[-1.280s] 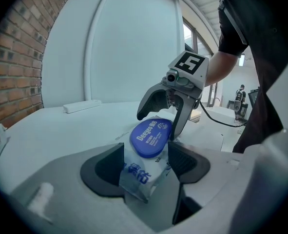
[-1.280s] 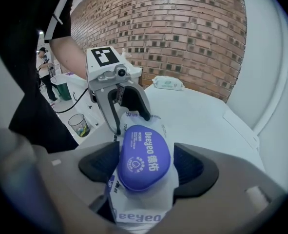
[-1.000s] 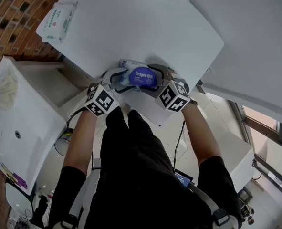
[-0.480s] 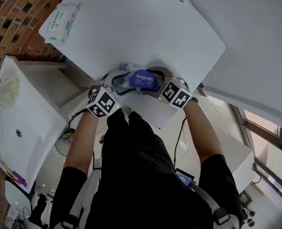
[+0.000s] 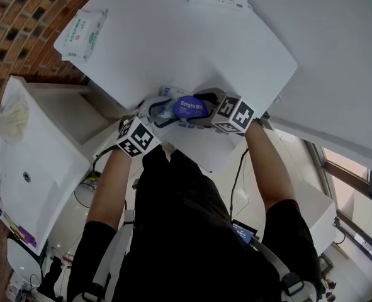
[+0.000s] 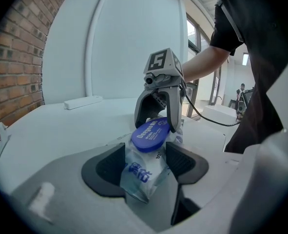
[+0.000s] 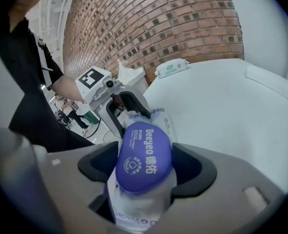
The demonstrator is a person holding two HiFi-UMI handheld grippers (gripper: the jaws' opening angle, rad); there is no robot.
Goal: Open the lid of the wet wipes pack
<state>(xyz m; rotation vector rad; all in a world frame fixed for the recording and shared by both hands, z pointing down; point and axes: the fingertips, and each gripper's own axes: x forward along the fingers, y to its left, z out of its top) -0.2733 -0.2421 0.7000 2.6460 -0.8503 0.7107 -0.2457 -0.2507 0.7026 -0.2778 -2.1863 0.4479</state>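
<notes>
Steadying stage: right gripper (image 5: 206, 106) jaws clamping wet wipes pack (image 6: 141, 172) at 3 o'clock, left gripper (image 5: 153, 111) jaws just closing on 9 o'clock end; next, shut lid (image 7: 144, 162) prying.

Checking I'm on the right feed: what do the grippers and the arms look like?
Both the left gripper and right gripper are light grey with black pads. Each carries a white cube with black square markers. A black cable trails from the right one. The person wears black short sleeves. The left jaws have just been closing, pack between them.
</notes>
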